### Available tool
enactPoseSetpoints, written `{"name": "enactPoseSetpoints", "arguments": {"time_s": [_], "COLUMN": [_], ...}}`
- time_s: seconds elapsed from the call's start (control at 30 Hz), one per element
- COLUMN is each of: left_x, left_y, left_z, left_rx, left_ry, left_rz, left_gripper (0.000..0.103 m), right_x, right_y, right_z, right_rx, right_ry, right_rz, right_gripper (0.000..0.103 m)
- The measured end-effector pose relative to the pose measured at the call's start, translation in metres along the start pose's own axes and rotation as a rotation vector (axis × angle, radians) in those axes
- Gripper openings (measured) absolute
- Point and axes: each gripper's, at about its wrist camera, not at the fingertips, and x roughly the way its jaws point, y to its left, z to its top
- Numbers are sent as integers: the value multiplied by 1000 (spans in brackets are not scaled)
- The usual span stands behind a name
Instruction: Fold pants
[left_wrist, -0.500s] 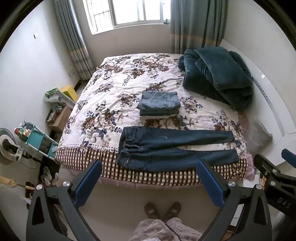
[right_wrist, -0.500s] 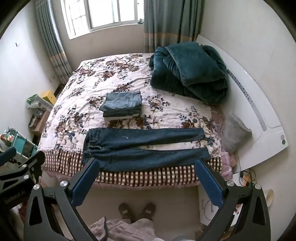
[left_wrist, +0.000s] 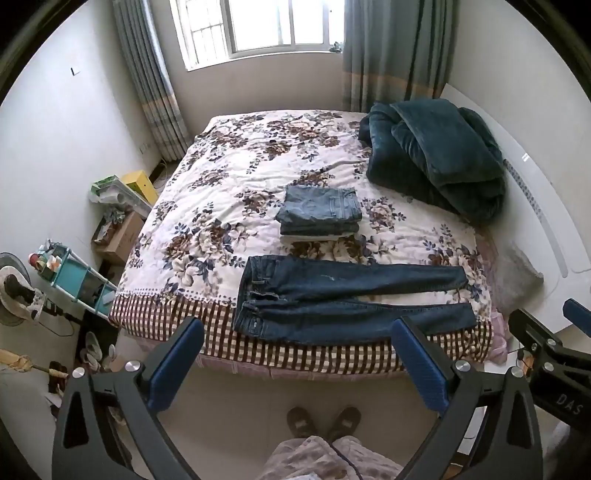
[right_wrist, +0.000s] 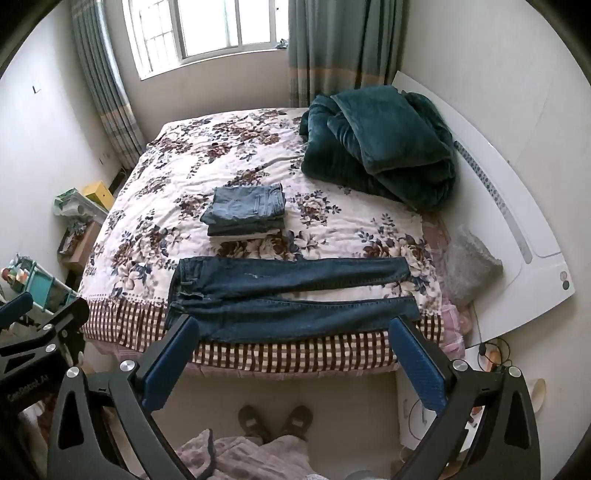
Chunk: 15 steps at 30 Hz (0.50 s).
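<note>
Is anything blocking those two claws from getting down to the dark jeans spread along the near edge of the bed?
Nothing visible does. The left gripper and right gripper hang open above the floor, with only open air between them and the spread jeans. The folded stack and teal blanket lie farther back on the bed.

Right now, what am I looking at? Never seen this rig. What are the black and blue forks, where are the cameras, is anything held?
No robot here: a person, feet at the bottom of each view, holds a handheld gripper in each hand. Each has a fisheye camera looking along its blue-padded jaws. One view is from the left gripper, the other from the right gripper. Both are wide open and hold nothing, hanging in the air short of the bed. On it lie the jeans spread flat along the near edge, a folded stack behind them, and a green blanket by the headboard.
</note>
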Motion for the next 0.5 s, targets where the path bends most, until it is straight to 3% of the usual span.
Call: {"name": "enactPoseSetpoints", "arguments": {"time_s": [0.5], "left_x": [-3], "left_y": [2], "left_z": [1], "left_rx": [-3], "left_ry": [0], "left_rz": [-10], "left_gripper": [103], "right_x": [-11], "right_y": [-1], "right_z": [6], "right_rx": [-6], "right_ry": [-3], "right_rz": [6], "right_gripper": [103]}}
